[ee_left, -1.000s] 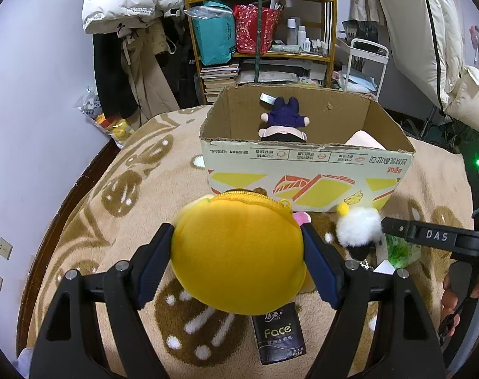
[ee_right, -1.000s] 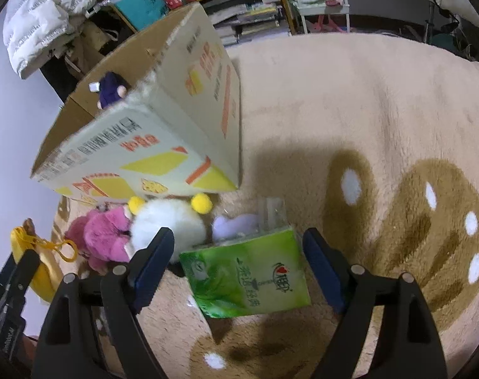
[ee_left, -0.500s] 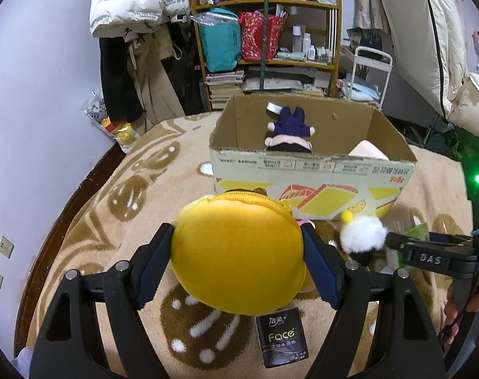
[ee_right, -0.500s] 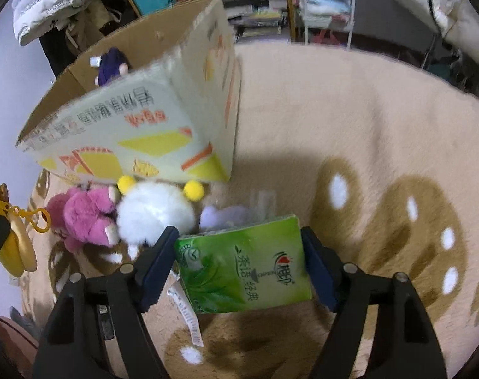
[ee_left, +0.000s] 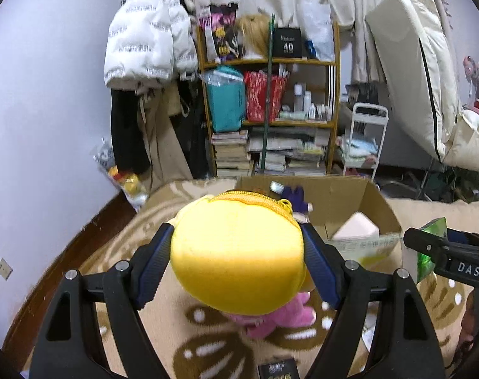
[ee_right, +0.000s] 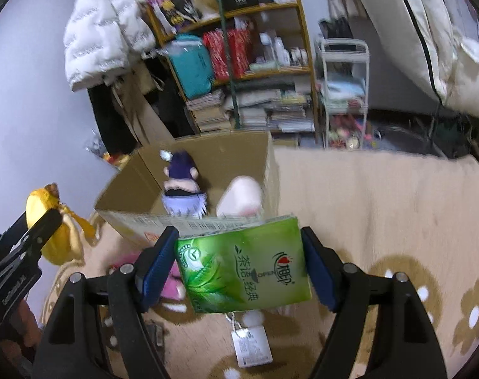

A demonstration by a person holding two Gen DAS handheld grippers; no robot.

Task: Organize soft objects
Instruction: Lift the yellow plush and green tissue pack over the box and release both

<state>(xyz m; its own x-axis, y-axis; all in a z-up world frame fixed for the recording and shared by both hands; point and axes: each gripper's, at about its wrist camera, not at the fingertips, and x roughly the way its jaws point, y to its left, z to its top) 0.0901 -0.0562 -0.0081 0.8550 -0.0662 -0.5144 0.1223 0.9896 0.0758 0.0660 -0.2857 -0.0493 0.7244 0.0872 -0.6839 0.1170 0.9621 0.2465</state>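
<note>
My left gripper (ee_left: 238,262) is shut on a yellow plush pouch (ee_left: 236,252) and holds it up in front of the open cardboard box (ee_left: 384,208). My right gripper (ee_right: 241,265) is shut on a green tissue pack (ee_right: 242,268), raised near the box's front rim (ee_right: 151,219). The box holds a purple doll (ee_right: 182,183) and a pale pink soft item (ee_right: 242,195). A pink plush (ee_left: 277,315) lies on the rug below the pouch. The left gripper with the yellow pouch also shows in the right wrist view (ee_right: 50,237).
A beige rug with brown paw prints (ee_right: 381,195) covers the surface. A black tissue pack (ee_left: 277,369) and a white tag (ee_right: 252,344) lie on it. A cluttered shelf (ee_left: 271,110), hanging coats (ee_left: 148,50) and a white cart (ee_right: 340,94) stand behind the box.
Both grippers have risen with their loads, and both views now tilt up toward the box opening. The green tissue pack has left the rug.
</note>
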